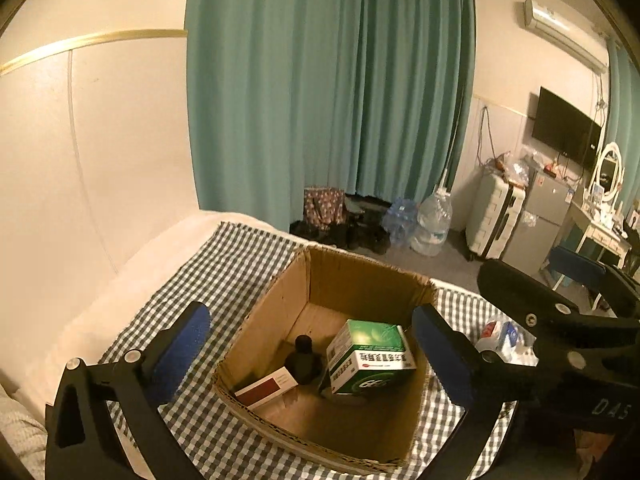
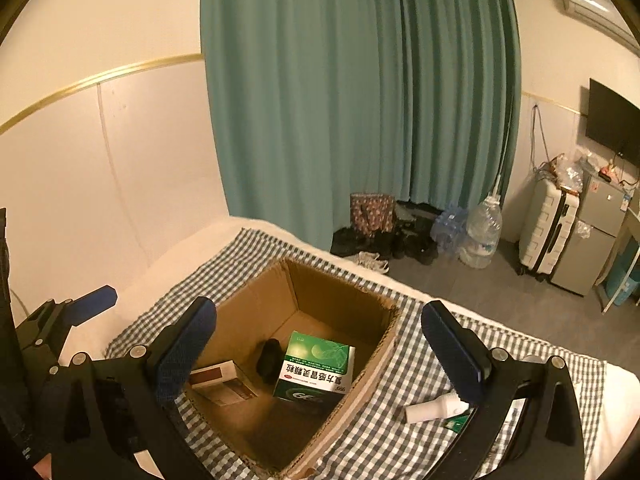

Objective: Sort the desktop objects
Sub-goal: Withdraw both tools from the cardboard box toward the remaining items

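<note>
An open cardboard box (image 1: pixel 272 320) (image 2: pixel 256 312) stands on a checked cloth. Inside it lie a green medicine box (image 1: pixel 368 344) (image 2: pixel 316 360), a dark bottle (image 1: pixel 302 360) (image 2: pixel 270 356) and a red-and-white carton (image 1: pixel 266 390) (image 2: pixel 220 380). My left gripper (image 1: pixel 312 316) hovers above the box, open, with nothing between its blue pads. My right gripper (image 2: pixel 318 310) hangs beside it over the same box, also open and holding nothing. A white tube (image 2: pixel 436 406) lies on the cloth right of the box, partly behind my right finger. A crumpled blue-and-white packet (image 1: pixel 504 340) lies there too.
The checked cloth (image 1: pixel 224 264) covers a white surface that meets the cream wall on the left. Beyond its far edge is grey floor with shoes, water bottles (image 1: pixel 434 224), a white suitcase (image 2: pixel 548 228) and a green curtain. The right gripper's black body (image 1: pixel 560 328) fills the left view's right side.
</note>
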Demonstrator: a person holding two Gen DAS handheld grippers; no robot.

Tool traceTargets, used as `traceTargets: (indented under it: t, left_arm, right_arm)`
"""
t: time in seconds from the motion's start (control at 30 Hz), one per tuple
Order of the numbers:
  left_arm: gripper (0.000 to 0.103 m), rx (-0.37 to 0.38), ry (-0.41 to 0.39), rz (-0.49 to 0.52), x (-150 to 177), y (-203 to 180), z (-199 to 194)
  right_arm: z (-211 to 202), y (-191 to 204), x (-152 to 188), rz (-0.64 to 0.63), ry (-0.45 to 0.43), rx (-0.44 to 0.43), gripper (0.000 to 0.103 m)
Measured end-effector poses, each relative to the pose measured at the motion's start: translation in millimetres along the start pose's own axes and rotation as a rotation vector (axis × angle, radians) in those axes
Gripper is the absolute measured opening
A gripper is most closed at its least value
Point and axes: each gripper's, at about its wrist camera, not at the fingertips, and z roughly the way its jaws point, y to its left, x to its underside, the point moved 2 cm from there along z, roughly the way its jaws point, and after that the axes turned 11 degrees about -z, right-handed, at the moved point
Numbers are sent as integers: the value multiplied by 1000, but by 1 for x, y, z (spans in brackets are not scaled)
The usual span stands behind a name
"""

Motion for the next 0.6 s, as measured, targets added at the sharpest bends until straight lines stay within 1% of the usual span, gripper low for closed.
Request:
traceTargets:
  t: [0.27, 0.43, 0.6]
  left_arm:
    - [103, 12, -42, 30, -3, -20, -31]
    - [103, 23, -64, 38, -2, -36, -49]
    - [103, 39, -87, 50, 3, -56, -63]
  right_arm:
    - [-43, -21, 0, 24, -41, 53, 103]
    - [-66, -42, 6, 59, -58, 75, 103]
    - [-90, -61, 14, 61, -64, 104, 103]
